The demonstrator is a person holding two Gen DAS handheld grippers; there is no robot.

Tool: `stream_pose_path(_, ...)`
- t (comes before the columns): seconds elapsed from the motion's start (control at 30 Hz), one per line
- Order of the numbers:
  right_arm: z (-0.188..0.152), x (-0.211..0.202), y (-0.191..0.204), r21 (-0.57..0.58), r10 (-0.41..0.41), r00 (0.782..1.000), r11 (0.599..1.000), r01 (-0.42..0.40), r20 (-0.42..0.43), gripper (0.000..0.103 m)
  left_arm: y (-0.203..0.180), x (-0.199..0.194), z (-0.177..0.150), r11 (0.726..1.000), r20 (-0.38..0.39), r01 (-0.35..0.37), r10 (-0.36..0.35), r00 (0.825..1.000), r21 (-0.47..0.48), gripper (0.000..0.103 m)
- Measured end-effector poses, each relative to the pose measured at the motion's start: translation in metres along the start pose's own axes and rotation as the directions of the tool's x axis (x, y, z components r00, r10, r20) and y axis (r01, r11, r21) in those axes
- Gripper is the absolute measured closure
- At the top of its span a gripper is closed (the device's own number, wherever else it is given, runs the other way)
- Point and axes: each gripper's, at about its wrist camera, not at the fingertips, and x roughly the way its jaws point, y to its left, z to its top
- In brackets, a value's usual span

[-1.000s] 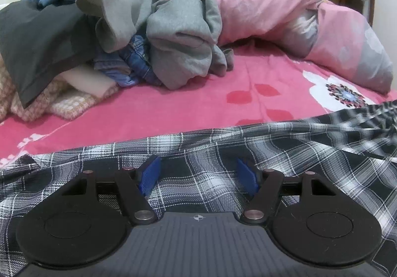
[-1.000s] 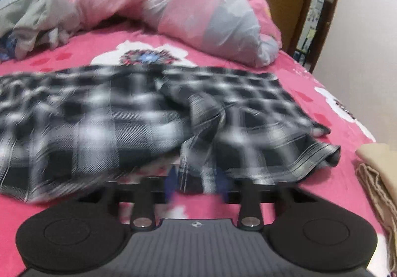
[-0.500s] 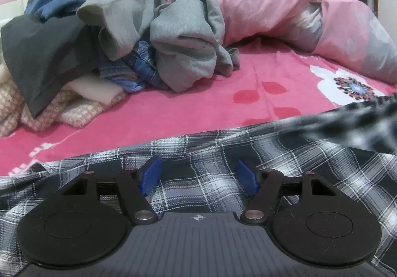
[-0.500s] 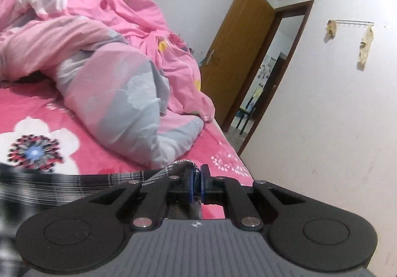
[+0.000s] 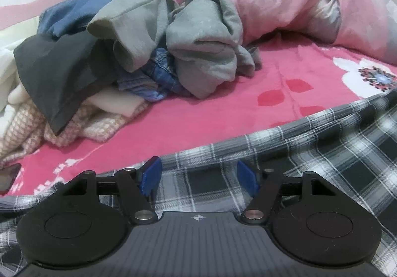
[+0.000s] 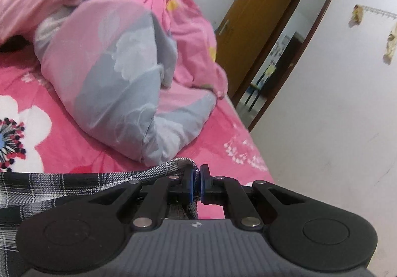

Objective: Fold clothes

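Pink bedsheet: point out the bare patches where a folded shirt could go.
Bare bedsheet lies between the clothes pile and the plaid shirt. Another strip runs between the pink duvet and the bed's edge. The pile side is crowded.

My left gripper [image 5: 198, 176] hangs wide open over plaid shirt [image 5: 310, 150]; clothes pile [image 5: 139, 53] toward bed's [image 5: 211, 113] far-left corner.

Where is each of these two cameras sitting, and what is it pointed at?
Left wrist: on the left gripper, looking along its open fingers over the plaid shirt toward a pile of clothes.
Right wrist: on the right gripper, pinching the shirt, facing the quilt and door.
Shared: shirt, pink bedsheet, quilt.
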Motion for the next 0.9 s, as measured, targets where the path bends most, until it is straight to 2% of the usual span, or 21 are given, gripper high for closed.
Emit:
stream_pose_path(0.27, -0.013, 0.054, 0.021, -0.005, 0.04, 0.996, 0.999, -0.041, -0.082, 0.098, 0.003, 0.007, 0.001, 1.0, -0.021, -0.021, 0.02, 1.0, -0.016, 0.034)
stream_pose_path(0.4, -0.029, 0.082, 0.026, 0.037, 0.083, 0.986, 0.996, -0.078, -0.141, 0.097, 0.004, 0.009, 0.001, 0.999, -0.028, -0.024, 0.023, 0.999, -0.022, 0.034)
stream_pose_path(0.47, -0.035, 0.097, 0.023, 0.096, 0.119, 0.977, 0.99, -0.104, -0.177, 0.093, 0.005, 0.01, 0.001, 0.999, -0.032, -0.025, 0.024, 0.999, -0.025, 0.032)
stream_pose_path(0.5, -0.038, 0.104, 0.018, 0.144, 0.138, 0.972, 0.983, -0.111, -0.188, 0.086, 0.006, 0.011, 0.001, 0.999, -0.034, -0.024, 0.024, 0.999, -0.027, 0.032)
stream_pose_path(0.53, -0.04, 0.109, 0.009, 0.215, 0.157, 0.969, 0.97, -0.114, -0.193, 0.073, 0.006, 0.011, 0.001, 0.999, -0.036, -0.024, 0.023, 0.999, -0.029, 0.031)
stream_pose_path(0.6, -0.045, 0.117, -0.016, 0.38, 0.213, 0.958, 0.916, -0.128, -0.19, 0.062, 0.006, 0.011, 0.001, 0.999, -0.037, -0.025, 0.024, 0.999, -0.032, 0.031)
stream_pose_path(0.67, -0.053, 0.121, -0.044, 0.535, 0.243, 0.954, 0.837, -0.116, -0.174, 0.062, 0.006, 0.012, 0.001, 0.999, -0.039, -0.025, 0.024, 0.999, -0.033, 0.031)
stream_pose_path(0.77, -0.064, 0.116, -0.079, 0.677, 0.192, 0.964, 0.735, -0.017, -0.183, 0.062, 0.007, 0.012, 0.001, 0.999, -0.039, -0.027, 0.025, 0.999, -0.035, 0.03)
stream_pose_path(0.8, -0.064, 0.108, -0.084, 0.691, 0.196, 0.966, 0.723, -0.028, -0.166, 0.06, 0.007, 0.012, 0.001, 0.999, -0.039, -0.027, 0.025, 0.999, -0.035, 0.03)
stream_pose_path(0.87, -0.058, 0.089, -0.086, 0.68, 0.229, 0.968, 0.727, -0.096, -0.107, 0.06, 0.006, 0.011, 0.0, 0.999, -0.039, -0.028, 0.027, 0.999, -0.036, 0.03)
stream_pose_path(0.9, -0.051, 0.078, -0.078, 0.64, 0.276, 0.959, 0.75, -0.169, -0.07, 0.06, 0.006, 0.01, 0.0, 0.999, -0.039, -0.029, 0.027, 0.999, -0.037, 0.03)
